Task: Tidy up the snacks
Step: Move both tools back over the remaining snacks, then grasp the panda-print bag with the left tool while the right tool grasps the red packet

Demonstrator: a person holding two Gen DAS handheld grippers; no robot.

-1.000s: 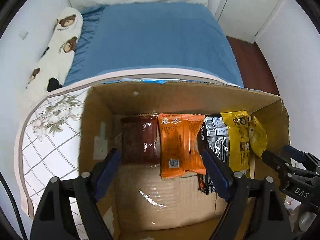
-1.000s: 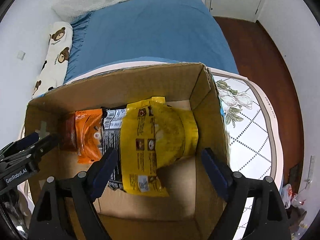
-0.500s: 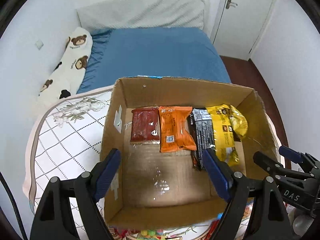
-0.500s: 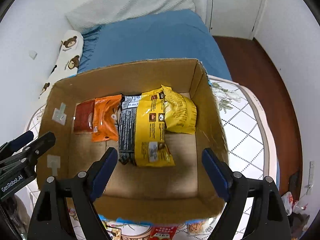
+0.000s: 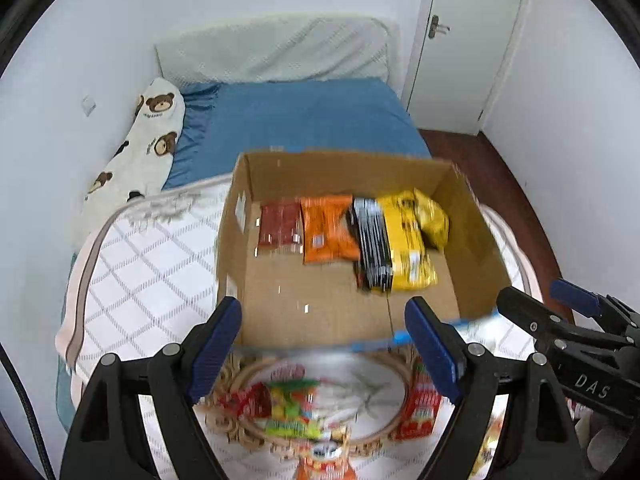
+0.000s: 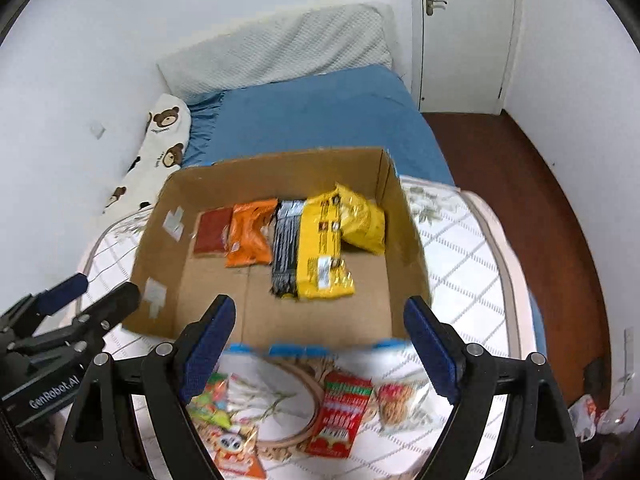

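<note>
An open cardboard box (image 5: 472,240) (image 6: 160,248) stands on a white quilted mat. Along its far wall lie a dark red packet (image 5: 280,226) (image 6: 212,230), an orange packet (image 5: 326,228) (image 6: 250,234), a black packet (image 5: 372,248) (image 6: 286,240) and a yellow packet (image 5: 406,240) (image 6: 326,240). Loose snack packets (image 5: 292,404) (image 6: 344,412) lie on the mat in front of the box. My left gripper (image 5: 324,344) and right gripper (image 6: 316,340) both hang open and empty above the box's near edge. Each shows at the side of the other's view.
A bed with a blue sheet (image 5: 304,116), a grey pillow (image 5: 276,52) and a bear-print bolster (image 5: 148,140) lies behind the box. A white door (image 6: 464,28) and dark wooden floor (image 6: 532,184) are to the right. White walls close the left side.
Both grippers have pulled back and up from inside the box. The whole box and the loose packets in front of it have come into view. The jaws stayed as wide.
</note>
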